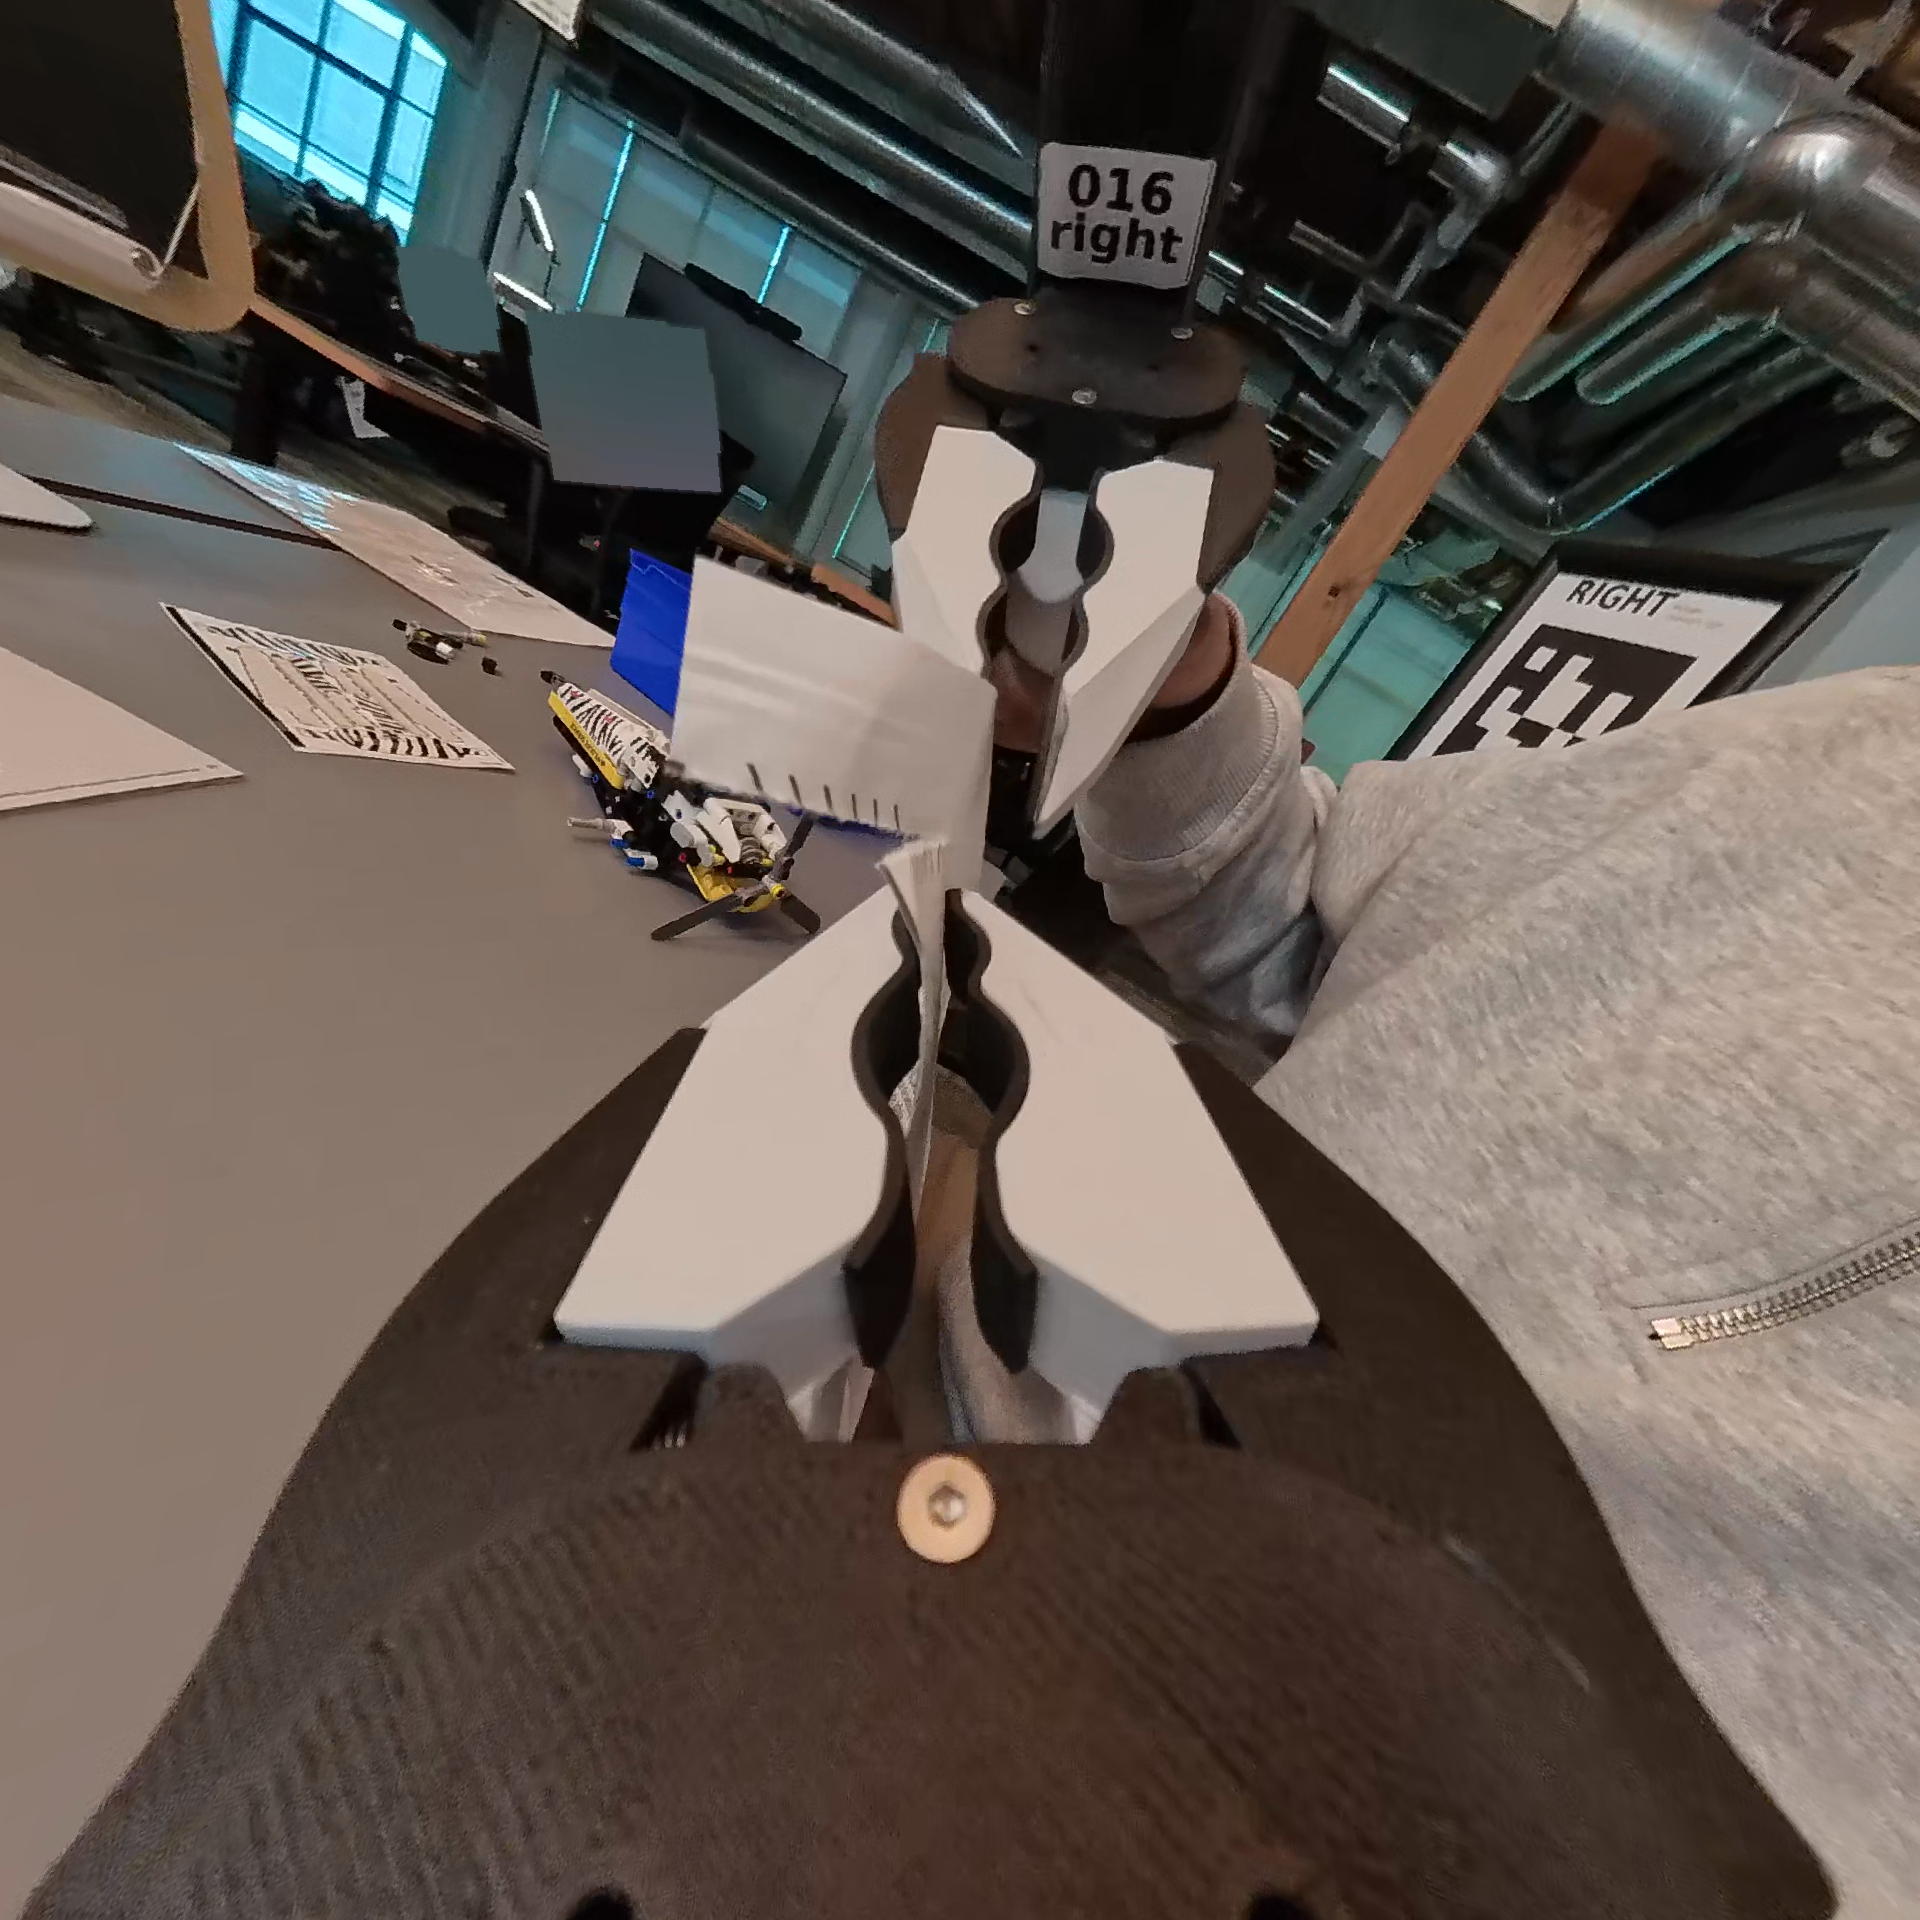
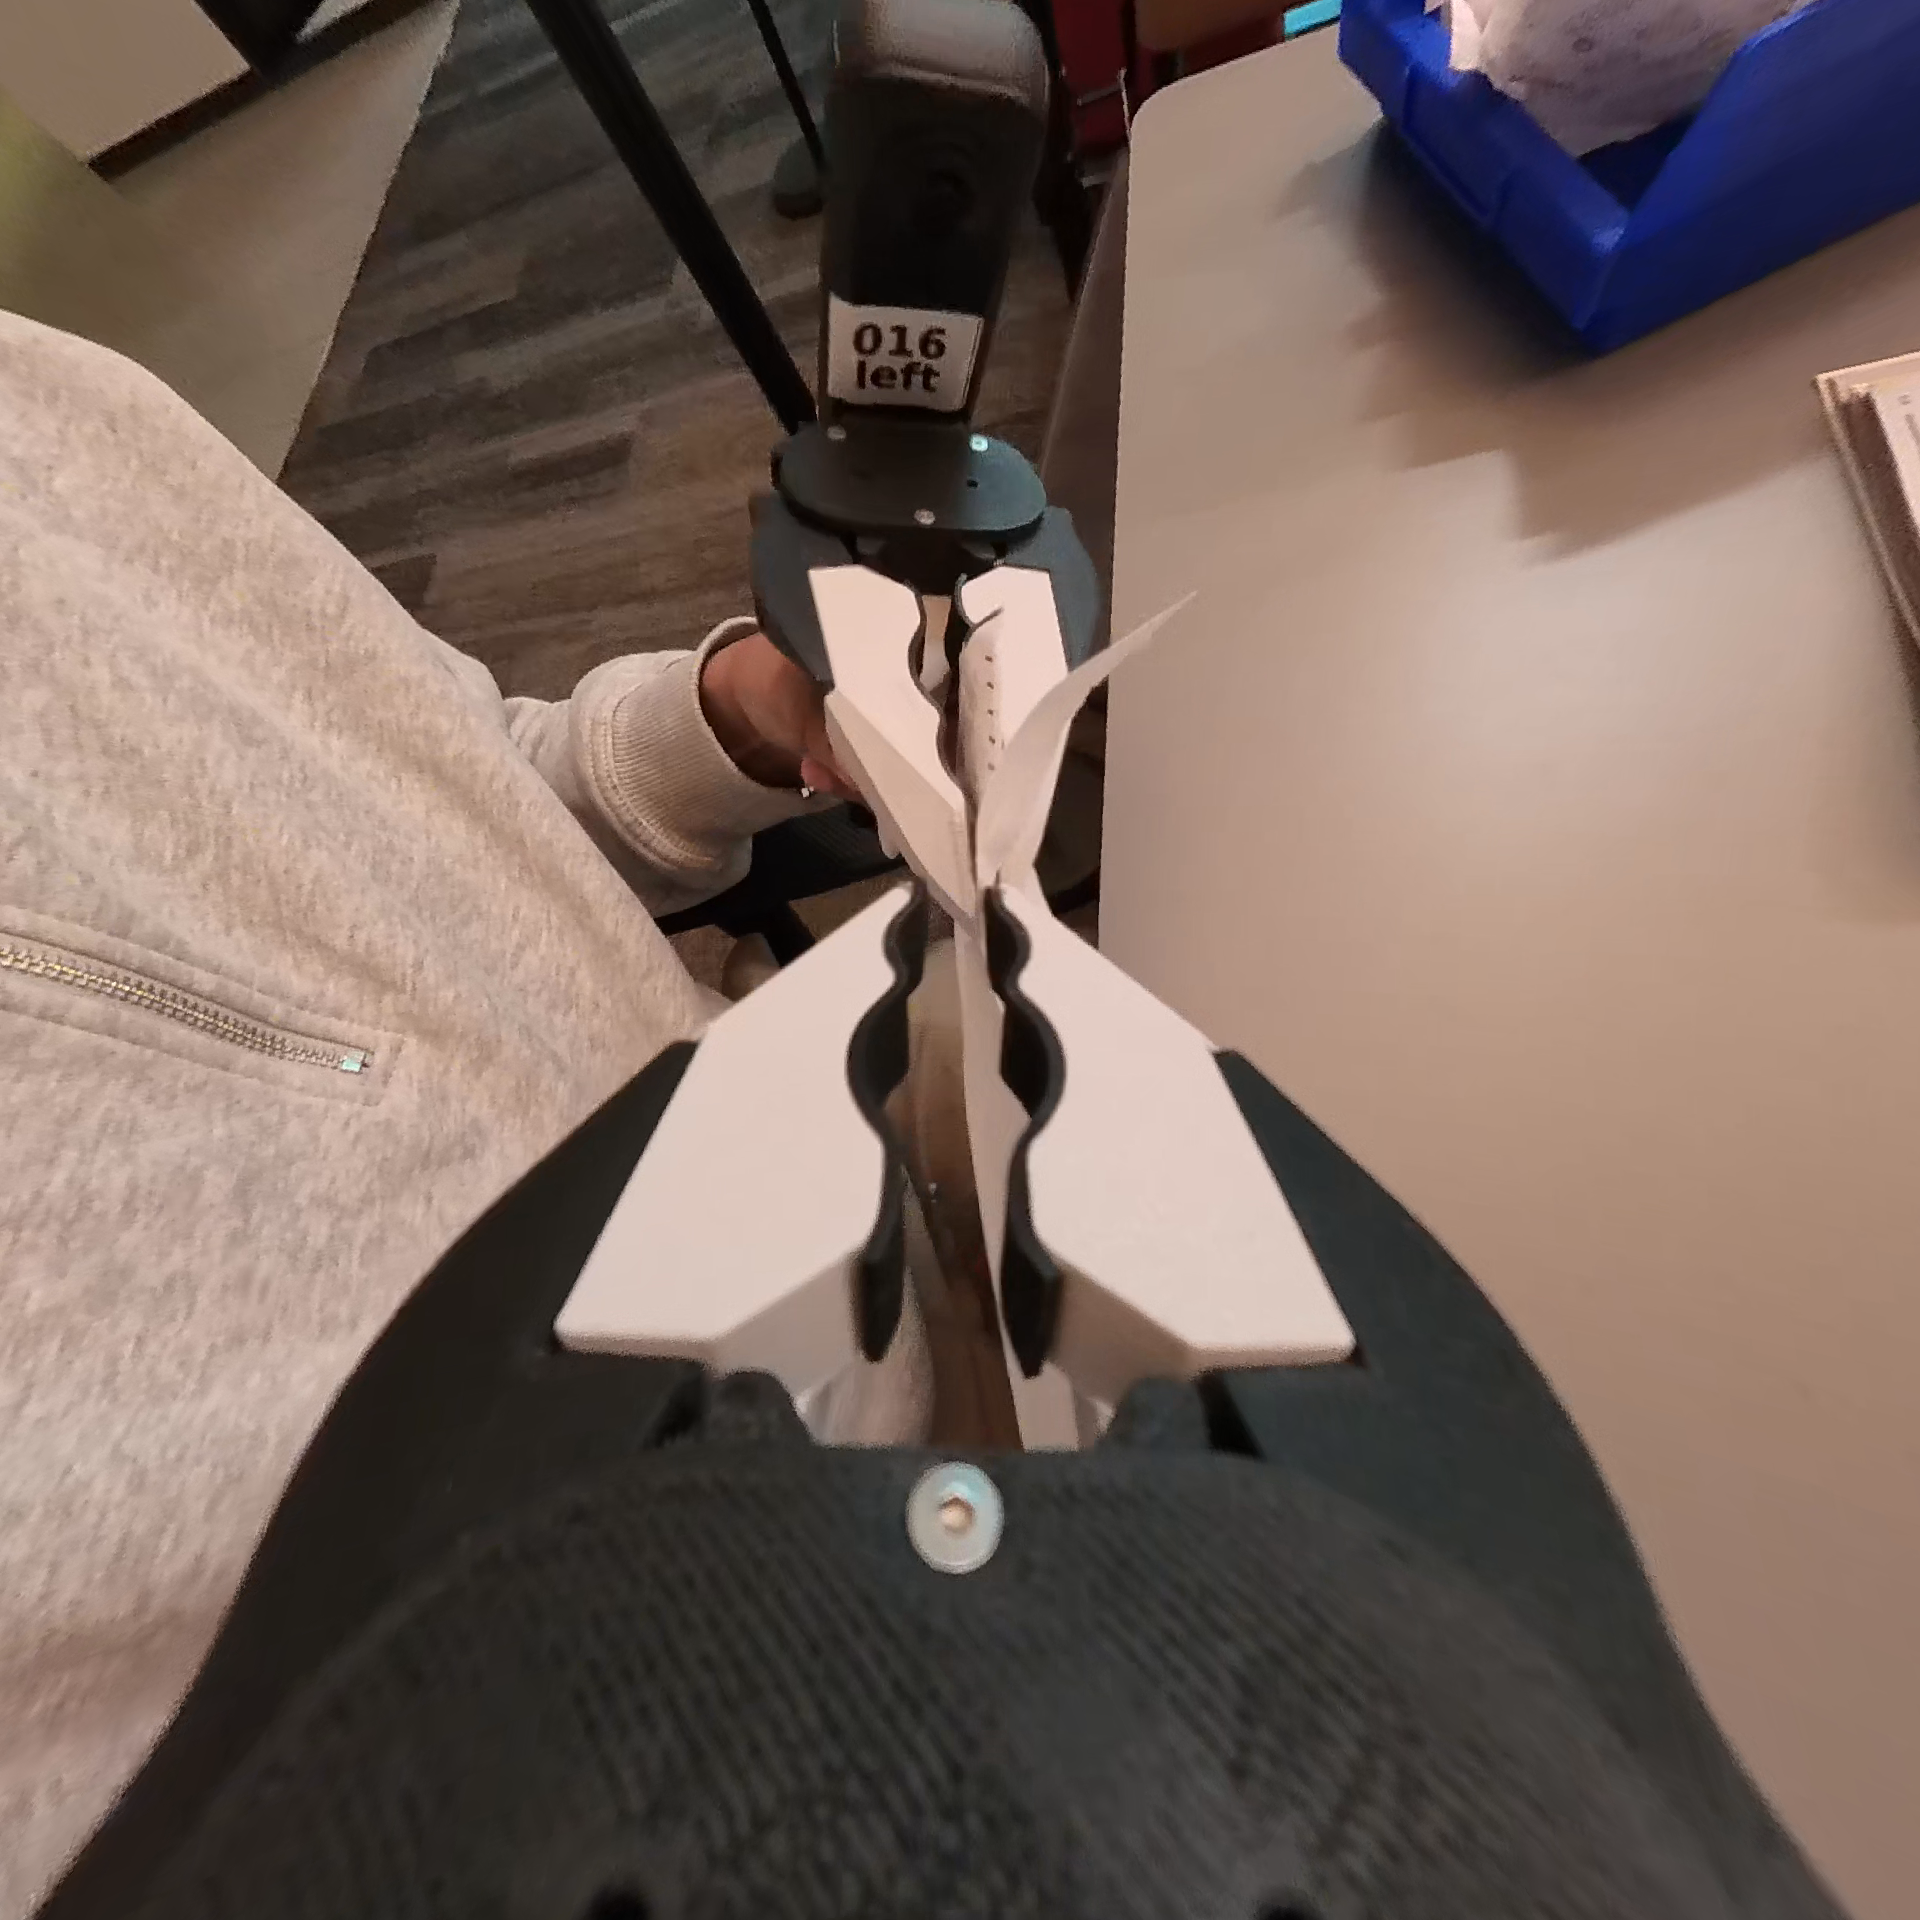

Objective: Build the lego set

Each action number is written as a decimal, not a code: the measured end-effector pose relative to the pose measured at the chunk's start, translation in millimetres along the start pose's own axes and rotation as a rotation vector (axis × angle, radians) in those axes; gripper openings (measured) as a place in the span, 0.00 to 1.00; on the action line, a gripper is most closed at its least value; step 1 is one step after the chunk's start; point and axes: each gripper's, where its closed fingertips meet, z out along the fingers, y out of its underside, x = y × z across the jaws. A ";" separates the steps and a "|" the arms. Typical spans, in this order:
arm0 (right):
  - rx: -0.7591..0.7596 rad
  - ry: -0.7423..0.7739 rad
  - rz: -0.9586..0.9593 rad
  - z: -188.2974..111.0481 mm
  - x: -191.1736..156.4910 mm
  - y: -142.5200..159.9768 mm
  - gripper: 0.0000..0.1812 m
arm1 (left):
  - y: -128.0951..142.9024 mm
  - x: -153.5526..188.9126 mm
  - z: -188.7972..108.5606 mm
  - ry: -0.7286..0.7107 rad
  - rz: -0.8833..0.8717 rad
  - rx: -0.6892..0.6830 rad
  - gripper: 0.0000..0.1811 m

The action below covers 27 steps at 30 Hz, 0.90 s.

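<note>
My left gripper (image 1: 940,904) and my right gripper (image 1: 1013,769) face each other tip to tip above the table edge. Both are shut on one white paper bag (image 1: 831,707), which has a row of short dark marks along its edge. A flap of the bag sticks out to the left between them. In the right wrist view my right gripper (image 2: 951,904) pinches a strip of the bag (image 2: 1039,727), and the left gripper (image 2: 971,831) clamps it from the far side. A partly built lego plane (image 1: 707,831), yellow, white and black with a propeller, lies on the grey table (image 1: 260,1039).
A striped sticker sheet (image 1: 343,696) and small loose parts (image 1: 442,639) lie beyond the plane. A blue bin (image 2: 1662,208) stands at the table's far side. A booklet (image 2: 1881,468) lies at the right edge. The person's grey sweater (image 1: 1558,1039) is close by the grippers. Less than 4 cm separates the two grippers' tips.
</note>
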 end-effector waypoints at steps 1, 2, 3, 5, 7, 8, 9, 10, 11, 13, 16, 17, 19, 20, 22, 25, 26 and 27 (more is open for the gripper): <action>-0.023 0.003 -0.005 1.6 -0.1 3.0 0.05 | 0.5 0.9 0.4 0.003 0.007 -0.005 0.00; -0.044 0.014 -0.013 2.8 0.8 5.5 0.02 | 1.9 1.5 1.0 0.004 0.019 -0.014 0.00; -0.053 0.033 -0.026 2.9 2.6 6.0 0.00 | 2.1 1.7 1.3 0.002 0.027 -0.014 0.00; -0.048 0.044 -0.034 1.6 3.1 3.9 0.00 | 0.1 3.3 0.9 0.010 0.026 -0.004 0.00; -0.026 0.035 -0.015 0.9 3.2 1.4 0.00 | -2.1 3.8 0.3 0.010 0.024 0.010 0.00; -0.006 0.023 0.003 0.2 3.0 -0.6 0.00 | -3.9 4.5 0.0 0.015 0.022 0.023 0.00; 0.017 0.008 0.024 -0.8 2.6 -2.7 0.00 | -5.8 5.1 0.0 0.019 0.020 0.038 0.00; 0.039 -0.002 0.041 -2.1 2.6 -4.6 0.00 | -7.9 5.3 0.3 0.020 0.016 0.053 0.00; 0.058 -0.008 0.052 -3.4 2.6 -5.9 0.00 | -9.2 5.3 1.0 0.016 0.016 0.064 0.00; 0.091 -0.005 0.064 -5.1 3.2 -7.0 0.00 | -10.3 4.7 2.2 0.001 0.029 0.072 0.00; 0.140 -0.014 0.073 -5.9 1.9 -8.1 0.00 | -11.0 5.9 2.0 -0.026 0.068 0.059 0.00; 0.139 -0.005 0.068 -5.3 3.1 -6.9 0.00 | -9.5 4.6 2.0 -0.042 0.078 0.043 0.00; 0.127 -0.006 0.076 -4.2 4.5 -4.8 0.00 | -4.7 1.4 2.3 -0.061 0.094 0.013 0.00; 0.140 -0.022 0.085 -5.2 3.7 -7.1 0.00 | -4.4 0.9 2.5 -0.056 0.087 0.016 0.00; 0.155 -0.045 0.121 -7.2 3.1 -9.7 0.00 | -6.9 1.7 3.3 -0.043 0.065 0.038 0.00; 0.138 -0.024 0.120 -7.8 4.9 -6.2 0.00 | -4.3 0.6 5.7 -0.060 0.073 0.019 0.00; 0.139 -0.018 0.115 -7.4 4.7 -5.7 0.00 | -4.0 0.6 5.8 -0.064 0.076 0.015 0.00; 0.142 -0.024 0.114 -7.0 3.1 -6.0 0.01 | -4.0 1.3 6.0 -0.061 0.077 0.014 0.00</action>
